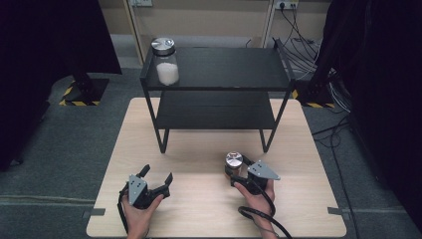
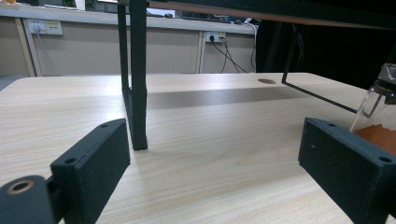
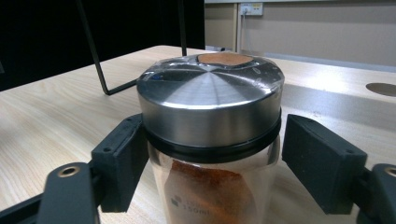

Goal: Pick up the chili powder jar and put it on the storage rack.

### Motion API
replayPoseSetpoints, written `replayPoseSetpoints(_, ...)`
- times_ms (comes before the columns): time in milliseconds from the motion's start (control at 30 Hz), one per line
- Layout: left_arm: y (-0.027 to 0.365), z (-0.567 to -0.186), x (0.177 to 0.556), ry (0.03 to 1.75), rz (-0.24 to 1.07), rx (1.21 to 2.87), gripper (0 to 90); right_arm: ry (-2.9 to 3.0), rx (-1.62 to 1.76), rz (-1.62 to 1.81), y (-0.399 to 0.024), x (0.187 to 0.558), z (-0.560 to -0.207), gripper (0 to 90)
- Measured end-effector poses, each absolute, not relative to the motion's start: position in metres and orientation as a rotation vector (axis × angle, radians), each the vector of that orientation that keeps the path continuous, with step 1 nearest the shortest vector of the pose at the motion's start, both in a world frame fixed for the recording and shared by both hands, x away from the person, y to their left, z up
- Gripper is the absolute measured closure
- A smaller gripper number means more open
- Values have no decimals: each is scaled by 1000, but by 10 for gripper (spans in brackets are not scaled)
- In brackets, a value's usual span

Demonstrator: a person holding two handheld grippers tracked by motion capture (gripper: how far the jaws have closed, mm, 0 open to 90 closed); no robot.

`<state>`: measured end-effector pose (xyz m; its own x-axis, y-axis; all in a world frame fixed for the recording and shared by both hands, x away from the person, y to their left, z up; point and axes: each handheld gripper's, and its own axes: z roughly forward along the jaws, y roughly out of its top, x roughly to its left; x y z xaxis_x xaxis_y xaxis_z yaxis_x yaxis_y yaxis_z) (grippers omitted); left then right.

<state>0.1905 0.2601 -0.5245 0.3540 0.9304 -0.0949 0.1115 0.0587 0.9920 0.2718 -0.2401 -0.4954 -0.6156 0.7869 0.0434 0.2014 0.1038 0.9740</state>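
Note:
A glass jar of orange-brown powder (image 1: 234,162) with a steel lid (image 3: 210,100) stands on the wooden table (image 1: 199,209), in front of the rack. My right gripper (image 1: 234,172) has its jaws on either side of the jar just under the lid. In the right gripper view the left pad (image 3: 122,158) sits against the glass and the right pad (image 3: 317,163) stands a sliver off it. My left gripper (image 1: 158,175) rests near the table's front left, open and empty. In its own view the same jar (image 2: 380,116) is at the right edge.
A black two-level rack (image 1: 224,69) stands at the table's back, with a steel-lidded jar of white powder (image 1: 165,62) on its top left corner. One rack leg (image 2: 137,93) rises just ahead of my left gripper. Cables hang at the back right (image 1: 303,45).

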Motion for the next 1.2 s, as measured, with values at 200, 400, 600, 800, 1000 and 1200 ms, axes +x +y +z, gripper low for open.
replayPoseSetpoints(200, 260, -524, 191, 1039, 830, 1374, 82, 1909, 951, 1523, -239, 274, -493, 300)
replayPoseSetpoints(400, 260, -525, 191, 1039, 830, 1374, 83, 1898, 946, 1515, -236, 271, -494, 319)
replayPoseSetpoints(600, 261, -524, 191, 1039, 828, 1373, 83, 1884, 950, 1501, -233, 268, -494, 322)
replayPoseSetpoints(800, 260, -524, 191, 1038, 829, 1374, 83, 1875, 968, 1510, -233, 266, -495, 322)
replayPoseSetpoints(1000, 261, -524, 191, 1040, 826, 1373, 83, 1848, 978, 1534, -235, 261, -495, 322)
replayPoseSetpoints(1200, 261, -525, 191, 1040, 828, 1373, 83, 1825, 971, 1549, -238, 257, -489, 322)
